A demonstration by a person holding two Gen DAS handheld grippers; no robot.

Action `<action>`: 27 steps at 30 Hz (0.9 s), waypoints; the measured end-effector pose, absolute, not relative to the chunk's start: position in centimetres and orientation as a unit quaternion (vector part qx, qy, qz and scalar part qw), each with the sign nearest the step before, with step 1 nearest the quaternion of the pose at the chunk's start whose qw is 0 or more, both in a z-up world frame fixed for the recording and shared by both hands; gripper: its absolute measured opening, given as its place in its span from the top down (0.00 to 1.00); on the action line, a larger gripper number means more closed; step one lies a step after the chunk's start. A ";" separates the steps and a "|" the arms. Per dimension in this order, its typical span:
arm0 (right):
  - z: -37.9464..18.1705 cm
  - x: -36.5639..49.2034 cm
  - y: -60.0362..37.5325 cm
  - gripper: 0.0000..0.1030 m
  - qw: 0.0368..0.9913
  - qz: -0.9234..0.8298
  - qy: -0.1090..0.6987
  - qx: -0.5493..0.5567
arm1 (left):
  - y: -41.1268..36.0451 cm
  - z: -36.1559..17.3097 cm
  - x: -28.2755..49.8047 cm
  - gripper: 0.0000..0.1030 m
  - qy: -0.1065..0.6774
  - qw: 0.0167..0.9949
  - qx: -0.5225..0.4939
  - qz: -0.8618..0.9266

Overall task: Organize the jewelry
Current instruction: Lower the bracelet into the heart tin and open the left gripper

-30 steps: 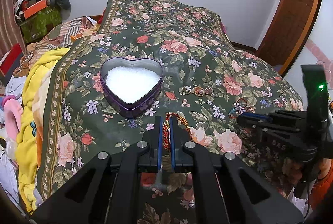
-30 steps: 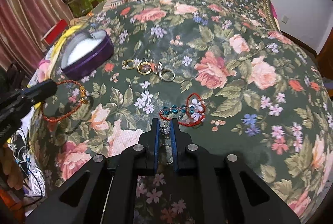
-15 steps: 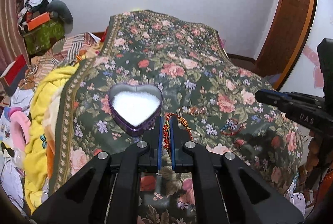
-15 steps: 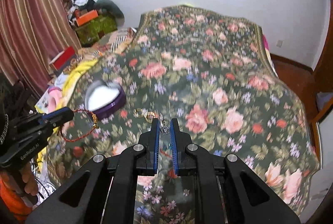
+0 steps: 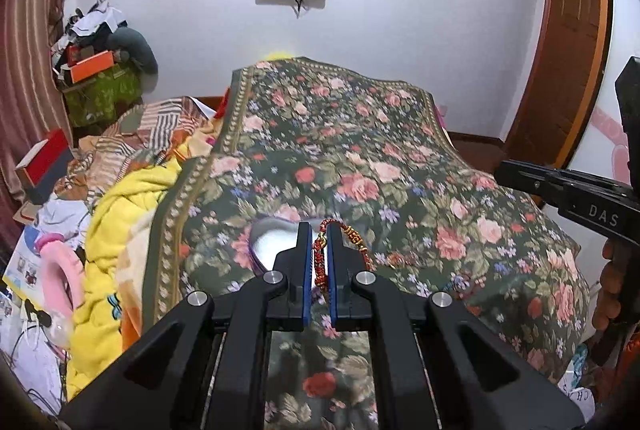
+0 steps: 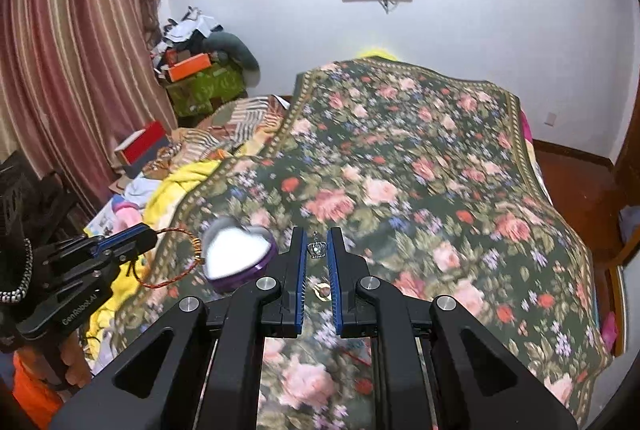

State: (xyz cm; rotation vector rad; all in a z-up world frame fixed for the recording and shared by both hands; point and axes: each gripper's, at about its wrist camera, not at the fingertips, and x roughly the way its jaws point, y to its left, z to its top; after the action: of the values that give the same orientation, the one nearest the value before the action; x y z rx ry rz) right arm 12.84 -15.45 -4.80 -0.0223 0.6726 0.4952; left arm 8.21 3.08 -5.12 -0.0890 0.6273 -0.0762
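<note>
Both grippers have risen from the bedspread (image 5: 360, 158) since the earlier frames, each carrying jewelry. Our left gripper (image 5: 319, 262) is clamped on the red-and-gold beaded bracelet (image 5: 320, 262), which hangs in a loop in the right wrist view. Our right gripper (image 6: 317, 258) pinches a small silver crown charm (image 6: 316, 249). We see the heart-shaped tin (image 6: 236, 254) lying low and left of centre, closer to our left gripper, so we judge the bracelet goes in first.
</note>
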 end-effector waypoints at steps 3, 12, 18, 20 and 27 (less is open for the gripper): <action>-4.3 13.0 -14.0 0.91 0.912 0.257 0.318 -0.015 | 3.9 -4.8 8.6 0.95 0.304 0.951 -0.048 -0.030; -4.3 13.8 -9.6 0.91 0.899 0.301 0.316 -0.024 | 6.1 -5.5 10.7 0.95 0.310 0.949 -0.059 -0.008; -5.3 14.9 -7.8 0.91 0.890 0.315 0.327 -0.029 | 6.9 -6.6 12.3 0.95 0.323 0.944 -0.061 -0.004; -5.9 15.5 -7.2 0.91 0.887 0.317 0.334 -0.033 | 7.1 -7.1 12.9 0.95 0.328 0.943 -0.063 -0.004; -7.7 17.1 -5.6 0.91 0.876 0.321 0.357 -0.050 | 7.2 -8.8 14.7 0.95 0.347 0.936 -0.063 -0.011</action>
State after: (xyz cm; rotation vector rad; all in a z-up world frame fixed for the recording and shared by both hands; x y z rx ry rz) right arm 17.14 -5.58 -7.70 -0.1035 0.7457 0.6701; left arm 14.66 7.23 -8.76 -0.1278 0.7094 -0.0223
